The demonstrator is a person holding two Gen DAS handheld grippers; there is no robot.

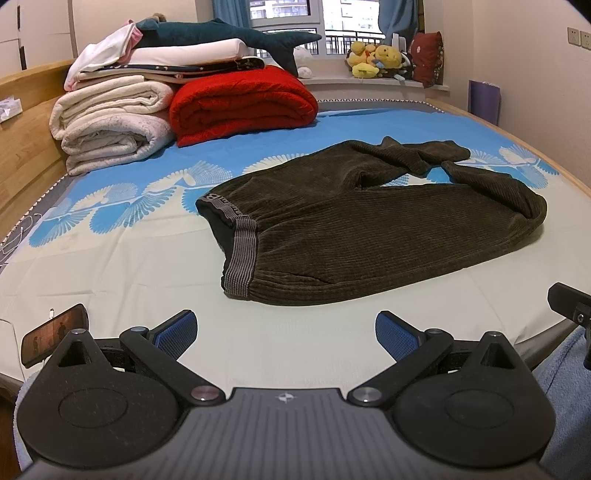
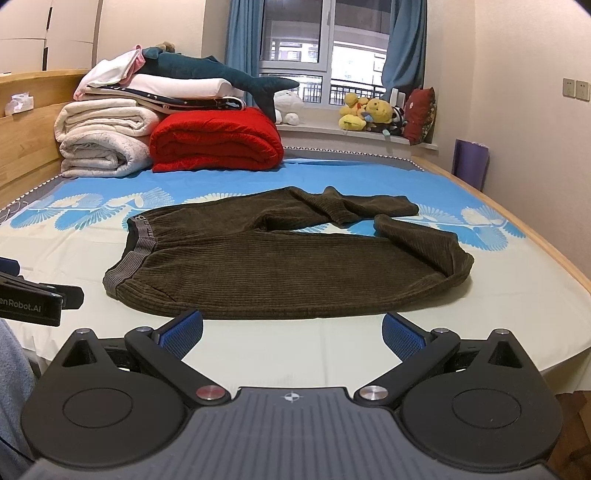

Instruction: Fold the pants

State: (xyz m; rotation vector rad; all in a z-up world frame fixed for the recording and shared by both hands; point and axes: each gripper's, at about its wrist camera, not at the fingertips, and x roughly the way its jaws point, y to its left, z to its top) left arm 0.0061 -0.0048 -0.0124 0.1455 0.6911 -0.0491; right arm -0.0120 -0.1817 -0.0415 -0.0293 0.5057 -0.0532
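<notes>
Dark brown corduroy pants (image 1: 369, 229) (image 2: 288, 266) lie on the bed, grey waistband (image 1: 242, 254) (image 2: 129, 266) to the left, legs running right with both ends folded back. My left gripper (image 1: 286, 334) hovers open over the near sheet, short of the pants' front edge, nothing between its blue pads (image 1: 175, 332). My right gripper (image 2: 291, 334) is open too, just before the pants' near hem, empty. The left gripper's body shows at the left edge of the right wrist view.
Folded white blankets (image 1: 110, 125) and a red blanket (image 1: 243, 103) are stacked at the bed's far left, a shark plush (image 1: 221, 35) on top. A phone (image 1: 55, 338) lies at the near left edge. Wooden bed frame (image 2: 517, 229) runs on the right. Plush toys (image 2: 365, 112) sit on the windowsill.
</notes>
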